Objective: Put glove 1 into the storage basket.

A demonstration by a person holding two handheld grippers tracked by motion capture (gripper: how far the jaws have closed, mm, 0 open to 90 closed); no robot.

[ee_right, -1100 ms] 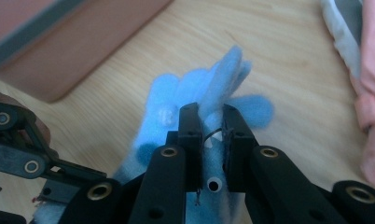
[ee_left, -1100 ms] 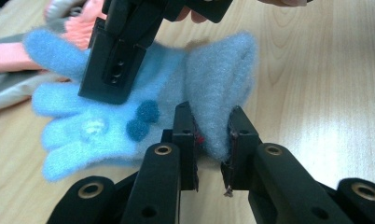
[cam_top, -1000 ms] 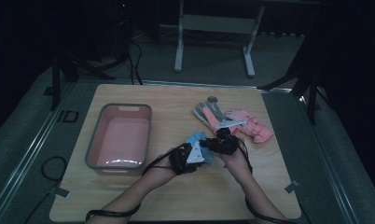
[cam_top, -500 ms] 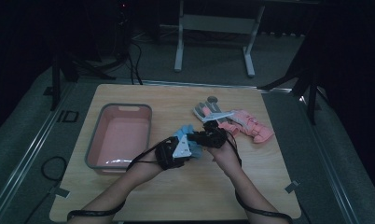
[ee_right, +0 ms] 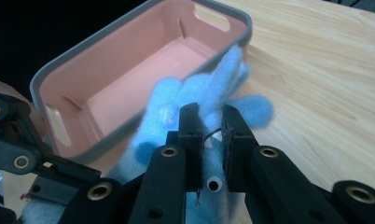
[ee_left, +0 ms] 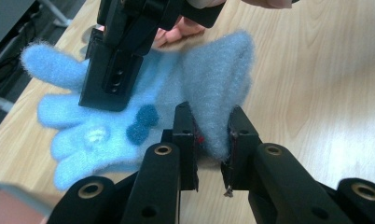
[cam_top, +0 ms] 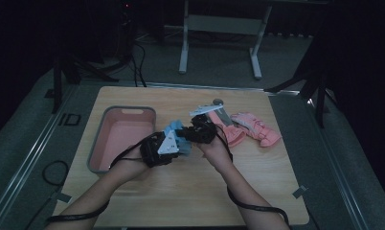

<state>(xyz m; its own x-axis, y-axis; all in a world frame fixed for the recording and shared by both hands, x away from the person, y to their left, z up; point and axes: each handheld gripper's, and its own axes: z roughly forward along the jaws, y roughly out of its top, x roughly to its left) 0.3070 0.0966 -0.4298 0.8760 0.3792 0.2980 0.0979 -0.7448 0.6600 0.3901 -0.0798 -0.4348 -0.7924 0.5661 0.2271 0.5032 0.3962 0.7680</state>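
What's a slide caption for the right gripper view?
Right gripper clamps fuzzy blue glove beside the pink bin.

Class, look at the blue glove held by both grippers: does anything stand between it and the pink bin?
Nothing visible does. The blue glove hangs between the left gripper and right gripper, just right of the pink bin, with bare table between.

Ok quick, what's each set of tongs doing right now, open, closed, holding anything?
Left tongs: closed on the cuff end of the blue glove.
Right tongs: closed on the same blue glove, at its finger end.
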